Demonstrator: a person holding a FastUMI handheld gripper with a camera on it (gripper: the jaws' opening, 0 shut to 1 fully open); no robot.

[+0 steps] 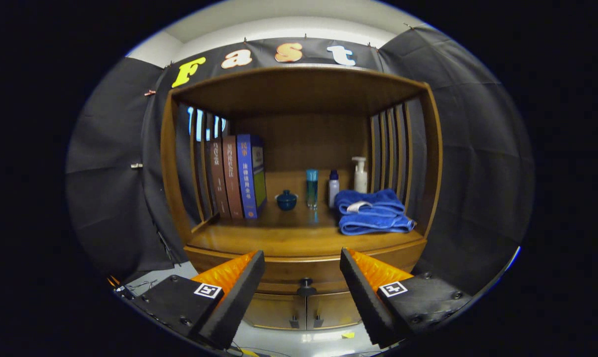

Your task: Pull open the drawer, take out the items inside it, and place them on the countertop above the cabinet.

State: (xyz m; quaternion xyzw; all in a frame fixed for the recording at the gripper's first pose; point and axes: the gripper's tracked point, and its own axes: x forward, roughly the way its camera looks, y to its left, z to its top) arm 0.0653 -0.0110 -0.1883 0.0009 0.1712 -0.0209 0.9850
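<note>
Drawer (306,277) was seen closed in the cabinet front, directly under the worktop (279,240), with its dark knob (306,285) lying between and beyond the spread fingers of the gripper (302,270), which were released and grasping nothing. Nothing had yet been pulled or taken out, it was judged. A miss could be expected if the fingers were closed off-centre on the small knob, and a slip if the pull were made at an angle. Space for the items was left at the front of the worktop, though it was partly taken: a folded blue towel (373,212) lay to one side, bottles (334,187) and a pump dispenser (360,174) stood behind it, a small blue lidded pot (286,200) near the middle, and upright books (237,176) opposite. Two lower doors (303,310) were seen beneath the drawer
</note>
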